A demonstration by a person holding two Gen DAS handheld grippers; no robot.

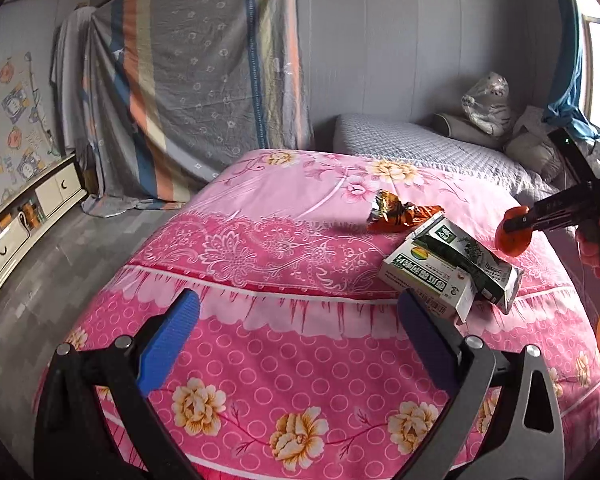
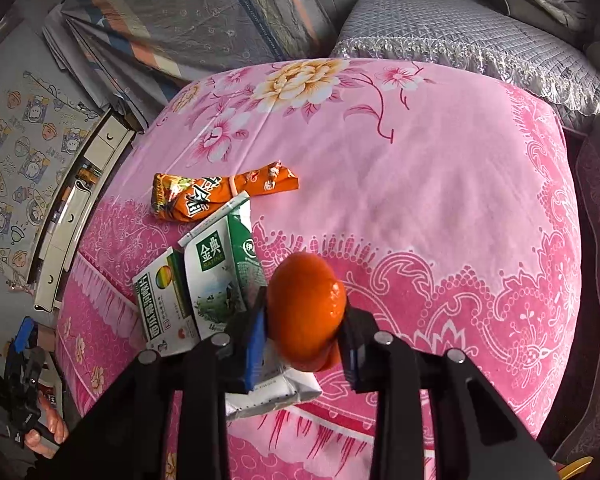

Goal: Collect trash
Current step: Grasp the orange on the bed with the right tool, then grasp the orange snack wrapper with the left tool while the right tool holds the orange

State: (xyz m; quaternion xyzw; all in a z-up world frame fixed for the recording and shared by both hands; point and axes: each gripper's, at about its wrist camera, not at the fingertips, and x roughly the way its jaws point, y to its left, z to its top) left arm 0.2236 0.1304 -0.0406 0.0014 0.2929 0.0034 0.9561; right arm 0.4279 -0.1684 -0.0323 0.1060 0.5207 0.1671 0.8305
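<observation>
right wrist view: right claw [image 2: 304, 332] clamped on an orange peel [image 2: 306, 312], glossy, cupped, centre low in frame, blue pads pressing both sides. it sits over the near end of a green-and-white milk carton [image 2: 224, 276], flattened, lying on the pink floral bed cover [image 2: 440, 184]. left of the carton, touching it, a white-green medicine box [image 2: 162, 304]. above both, a crumpled orange snack wrapper [image 2: 220, 192], touching the carton's top edge. lower left edge shows the left claw [image 2: 22, 344] from the side and a hand [image 2: 48, 428] on its grip.

left wrist view: left claw [image 1: 296, 312] wide open, nothing between the blue pads, low centre, over the bed cover's near edge. trash pile is right of centre; box end flap is open here. the peel [image 1: 514, 234] shows at far right in the right claw. only this view shows a plush toy [image 1: 486, 104] at upper right.
</observation>
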